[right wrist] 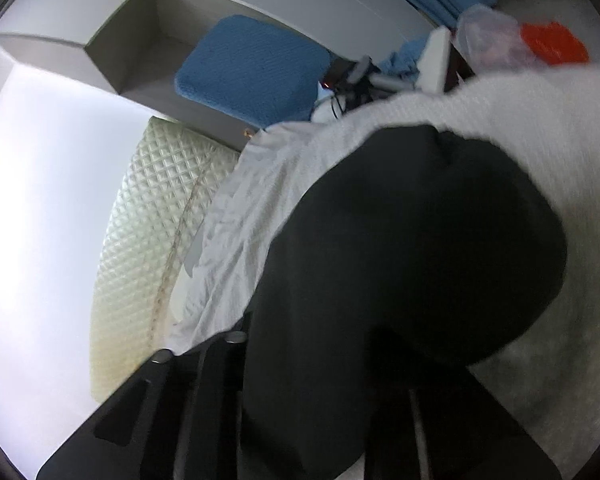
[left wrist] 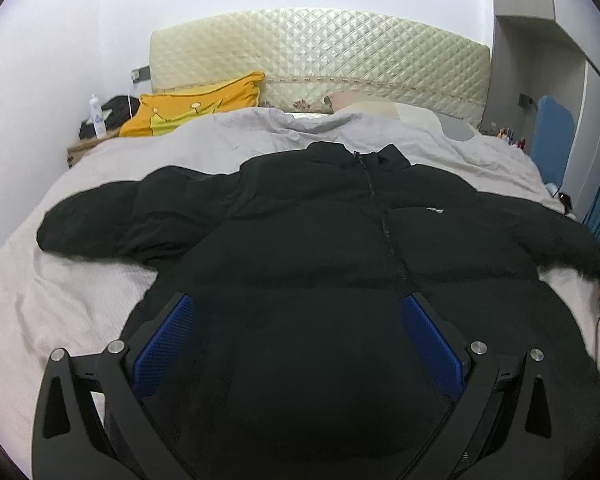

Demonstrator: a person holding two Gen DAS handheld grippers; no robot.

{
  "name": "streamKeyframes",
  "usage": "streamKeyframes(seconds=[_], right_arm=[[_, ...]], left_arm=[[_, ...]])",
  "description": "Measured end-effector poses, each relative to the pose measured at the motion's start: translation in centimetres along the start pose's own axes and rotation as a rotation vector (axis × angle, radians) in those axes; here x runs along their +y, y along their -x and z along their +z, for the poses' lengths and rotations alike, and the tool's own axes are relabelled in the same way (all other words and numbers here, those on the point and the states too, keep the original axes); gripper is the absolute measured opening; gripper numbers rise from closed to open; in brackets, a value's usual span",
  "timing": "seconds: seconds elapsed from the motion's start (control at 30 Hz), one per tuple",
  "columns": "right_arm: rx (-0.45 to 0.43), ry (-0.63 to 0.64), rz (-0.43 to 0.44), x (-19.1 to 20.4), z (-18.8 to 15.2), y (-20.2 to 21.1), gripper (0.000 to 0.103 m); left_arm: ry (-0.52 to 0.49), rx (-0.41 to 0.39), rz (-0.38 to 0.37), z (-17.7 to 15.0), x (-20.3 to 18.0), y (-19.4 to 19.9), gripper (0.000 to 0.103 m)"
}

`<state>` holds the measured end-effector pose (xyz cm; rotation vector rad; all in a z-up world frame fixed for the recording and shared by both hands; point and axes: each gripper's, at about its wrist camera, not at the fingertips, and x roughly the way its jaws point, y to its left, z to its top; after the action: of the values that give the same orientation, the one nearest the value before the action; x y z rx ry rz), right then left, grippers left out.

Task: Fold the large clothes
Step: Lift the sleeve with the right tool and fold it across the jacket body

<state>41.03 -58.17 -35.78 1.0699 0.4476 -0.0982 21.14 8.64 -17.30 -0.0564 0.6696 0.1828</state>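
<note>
Black puffer jacket point(left wrist: 340, 240) lies spread front-up on the grey bedspread point(left wrist: 60, 300) of the bed, zip closed, collar toward the quilted cream headboard point(left wrist: 320, 52). Left of the jacket, near the headboard, the left wrist view alone shows a yellow cushion point(left wrist: 196, 108), a white bottle point(left wrist: 97, 114) and the jacket's left sleeve stretched out flat. Over the jacket's hem the left tongs point(left wrist: 298, 312) stand wide open, blue pads point(left wrist: 162, 344) apart and holding nothing; contact with the cloth cannot be told. Right of the jacket, only the right wrist view, tilted and blurred, shows the other sleeve's cuff point(right wrist: 440, 248) close up, a blue chair back point(right wrist: 252, 72) and an orange bag point(right wrist: 552, 44). The right tongs point(right wrist: 320, 400) are clamped on that sleeve.
</note>
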Motion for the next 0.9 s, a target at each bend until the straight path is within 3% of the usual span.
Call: streamKeyframes(seconds=[0.17,0.37,0.6,0.9], right_arm=[[-0.024,0.032,-0.025,2.4,1.8,1.1,0.008],[-0.099,0.289,-0.128,12.5,1.7,3.6,0.008],[-0.162,0.479,-0.114,25.6,-1.7,7.3,0.008],[-0.161,0.741,-0.064,38.0,-9.6,10.1,0.008]], left_arm=[[-0.005,0.019,0.013,0.2,0.3,-0.3,0.103],[0.012,-0.019,0.042,0.7,1.7,1.0,0.103],[0.019,-0.046,0.035,1.0,3.2,2.3,0.103],[-0.033,-0.124,0.083,1.3,4.7,4.4,0.103]])
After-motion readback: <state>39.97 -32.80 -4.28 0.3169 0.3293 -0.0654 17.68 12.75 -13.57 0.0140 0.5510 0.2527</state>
